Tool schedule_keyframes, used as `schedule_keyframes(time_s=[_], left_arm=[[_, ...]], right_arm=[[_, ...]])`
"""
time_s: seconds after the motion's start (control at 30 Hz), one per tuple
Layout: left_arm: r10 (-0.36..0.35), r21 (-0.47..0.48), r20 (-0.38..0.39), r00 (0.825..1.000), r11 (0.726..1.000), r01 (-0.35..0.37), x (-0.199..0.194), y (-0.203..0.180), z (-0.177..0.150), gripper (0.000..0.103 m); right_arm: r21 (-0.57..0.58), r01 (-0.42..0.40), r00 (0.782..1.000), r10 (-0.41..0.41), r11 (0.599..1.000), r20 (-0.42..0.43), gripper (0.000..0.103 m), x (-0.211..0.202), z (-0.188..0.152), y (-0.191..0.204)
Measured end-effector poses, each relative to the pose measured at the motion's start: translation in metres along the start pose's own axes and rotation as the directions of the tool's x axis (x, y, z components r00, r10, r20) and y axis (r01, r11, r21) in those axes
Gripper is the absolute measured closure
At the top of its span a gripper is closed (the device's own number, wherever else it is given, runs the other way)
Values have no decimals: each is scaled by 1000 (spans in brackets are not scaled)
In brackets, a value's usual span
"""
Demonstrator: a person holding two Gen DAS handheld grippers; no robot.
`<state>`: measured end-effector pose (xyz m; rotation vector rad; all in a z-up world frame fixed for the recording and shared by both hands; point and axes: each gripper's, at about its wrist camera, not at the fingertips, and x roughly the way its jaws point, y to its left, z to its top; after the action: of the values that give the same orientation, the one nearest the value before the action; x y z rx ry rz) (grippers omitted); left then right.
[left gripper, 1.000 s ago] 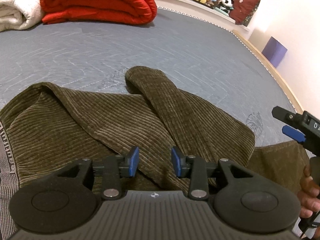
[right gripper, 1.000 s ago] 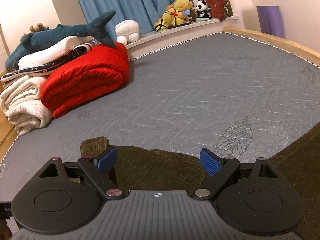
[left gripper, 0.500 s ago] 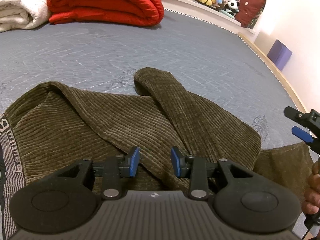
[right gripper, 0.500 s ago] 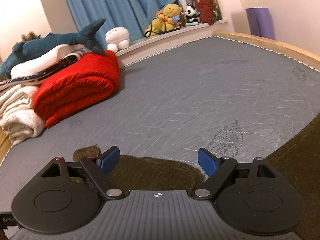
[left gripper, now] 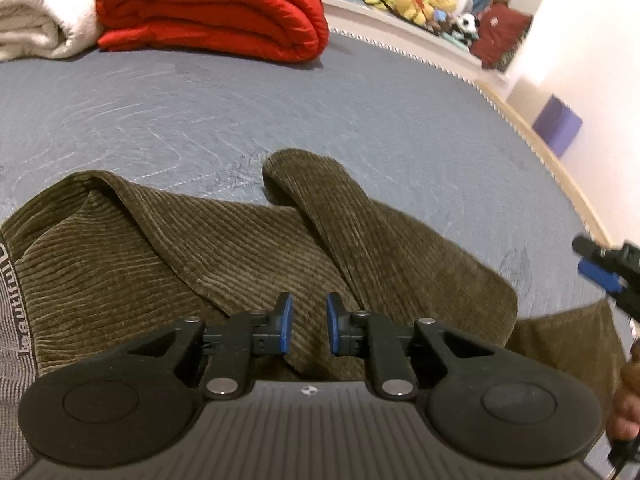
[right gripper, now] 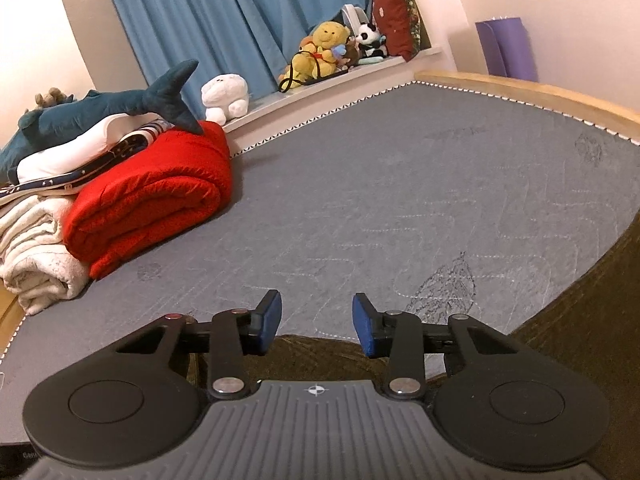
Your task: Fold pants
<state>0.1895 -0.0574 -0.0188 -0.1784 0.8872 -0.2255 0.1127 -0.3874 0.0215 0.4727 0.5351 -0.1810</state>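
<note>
Olive corduroy pants (left gripper: 200, 256) lie crumpled on the grey mattress (left gripper: 280, 112), one leg end (left gripper: 308, 176) folded across the rest, the waistband (left gripper: 16, 292) at the far left. My left gripper (left gripper: 307, 322) hovers just above the pants, jaws a little apart and empty. My right gripper (right gripper: 316, 320) is open and empty over the pants' edge (right gripper: 320, 354); more olive cloth (right gripper: 592, 312) lies at its right. The right gripper also shows at the left wrist view's right edge (left gripper: 604, 268).
A folded red quilt (left gripper: 208, 4) and white blanket (left gripper: 36, 20) lie at the mattress's far side, with a plush shark (right gripper: 100, 108) on top. Stuffed toys (right gripper: 324, 52) line the windowsill. The wooden bed frame (right gripper: 540, 94) runs along the right.
The right gripper's jaws have narrowed from wide open and it has shifted, showing less of the pants. The left gripper has drifted slightly, jaws unchanged.
</note>
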Motion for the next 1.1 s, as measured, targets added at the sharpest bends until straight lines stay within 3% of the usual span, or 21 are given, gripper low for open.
schedule_keyframes(time_s=[0.17,0.23,0.3,0.4,0.47,0.53,0.57,0.6,0.67,0.77,0.8,0.97,1.1], left_arm=[[-85,-71,26,996,994,87,10,2,-1,77],[-156,-97,8,988,983,156,19,-1,-3,65],[-237,-111,-22,971,966,234,27,-9,-7,46],[-305,-19,-77,949,952,305,37,-38,-20,31],[-259,113,-97,961,956,270,41,-62,-30,31],[-126,225,-114,985,963,149,48,-75,-38,45],[-75,234,-134,988,966,105,53,-73,-39,93],[-30,185,-146,989,981,57,54,-64,-37,94],[-11,20,-99,995,1000,13,40,-35,-25,96],[114,-20,22,993,993,-114,4,-12,-6,97],[135,-22,23,991,991,-135,-1,-5,-4,97],[144,34,-116,983,989,-141,10,14,-20,96],[77,33,-115,990,997,-74,4,16,-24,95]], right_arm=[[7,-54,998,54,999,-26,54,-3,2,2],[-14,-63,997,63,998,-38,52,-1,0,5],[-17,-71,996,69,997,-61,52,3,-1,5],[-19,-68,995,66,998,-79,51,8,-1,4],[-22,-65,994,63,998,-90,48,12,0,2],[-21,-68,992,65,997,-111,43,17,-1,1],[-21,-69,990,66,997,-124,41,21,-1,0],[-21,-70,989,66,997,-134,40,24,-1,-2],[-24,-64,987,59,998,-149,39,31,0,-5],[-31,-51,984,45,998,-173,38,43,0,-10],[-42,-51,983,43,998,-179,38,47,0,-11],[-118,-91,970,61,989,-234,38,79,-8,-5],[-106,-198,935,155,974,-319,38,104,-19,8]])
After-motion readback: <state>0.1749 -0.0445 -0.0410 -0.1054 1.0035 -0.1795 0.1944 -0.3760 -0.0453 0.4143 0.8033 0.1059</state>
